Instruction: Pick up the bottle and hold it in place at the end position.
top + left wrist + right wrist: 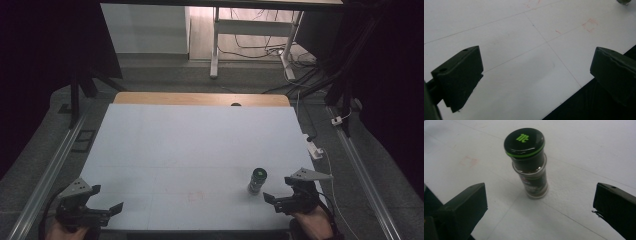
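High view, near edge: the left gripper (pixel 102 204) sits at the lower left of the frame, its jaws spread wide with nothing between them, hovering over the near left corner of the white table (pixel 190 145). The right gripper (pixel 280 192) sits at the lower right, jaws likewise spread and empty, pointed toward the frame's centre. Just beyond and to the left of the right gripper stands the spice jar (pixel 257 181), upright on the table, lower right of centre, near the gripper but not touched by it.

Right gripper view: the spice jar (pixel 530 167) stands upright at upper centre, ahead of the two black jaws and between their lines, clear of both. Its black cap bears a green ring and green logo; dark contents show through the glass.

Left gripper view: the jaws frame bare table (pixel 519 45) with faint red marks (pixel 589 25) at upper right; the table's near edge crosses the lower right.

High view, far: a wooden strip (pixel 200 98) borders the table's far edge; desk legs and cables (pixel 260 50) lie on the floor beyond.
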### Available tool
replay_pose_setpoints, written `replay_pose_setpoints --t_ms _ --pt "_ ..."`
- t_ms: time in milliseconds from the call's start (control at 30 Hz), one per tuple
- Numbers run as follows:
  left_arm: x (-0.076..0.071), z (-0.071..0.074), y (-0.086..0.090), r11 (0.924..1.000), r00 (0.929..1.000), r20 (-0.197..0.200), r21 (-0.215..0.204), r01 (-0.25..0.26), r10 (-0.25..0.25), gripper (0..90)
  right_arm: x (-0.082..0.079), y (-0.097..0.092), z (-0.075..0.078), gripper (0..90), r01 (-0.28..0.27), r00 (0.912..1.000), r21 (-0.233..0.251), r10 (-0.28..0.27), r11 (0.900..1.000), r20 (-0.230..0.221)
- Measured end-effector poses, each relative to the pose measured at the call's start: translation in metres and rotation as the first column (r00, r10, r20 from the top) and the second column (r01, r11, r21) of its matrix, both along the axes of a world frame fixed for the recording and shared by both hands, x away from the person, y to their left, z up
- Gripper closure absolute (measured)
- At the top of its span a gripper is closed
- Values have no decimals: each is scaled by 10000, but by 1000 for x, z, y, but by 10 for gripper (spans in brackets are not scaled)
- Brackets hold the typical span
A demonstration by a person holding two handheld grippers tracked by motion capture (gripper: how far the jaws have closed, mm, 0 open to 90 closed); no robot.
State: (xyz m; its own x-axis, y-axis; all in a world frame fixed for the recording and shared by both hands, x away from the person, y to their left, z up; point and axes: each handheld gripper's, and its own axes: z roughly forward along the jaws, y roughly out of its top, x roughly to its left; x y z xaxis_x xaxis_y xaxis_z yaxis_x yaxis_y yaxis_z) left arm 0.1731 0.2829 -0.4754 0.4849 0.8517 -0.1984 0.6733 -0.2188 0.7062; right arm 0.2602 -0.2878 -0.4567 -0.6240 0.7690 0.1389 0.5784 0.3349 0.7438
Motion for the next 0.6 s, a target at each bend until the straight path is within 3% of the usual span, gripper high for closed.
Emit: replay_pose_setpoints --t_ms 300,600 --pt "0 0 0 10000 10000 -24 -16 -11 11 0 2 5 2 0 -356 9993 23 356 9994 66" --pt "1 0 0 10000 10000 -43 10 -14 14 0 9 18 -2 0 -873 9960 -366 879 9955 140"
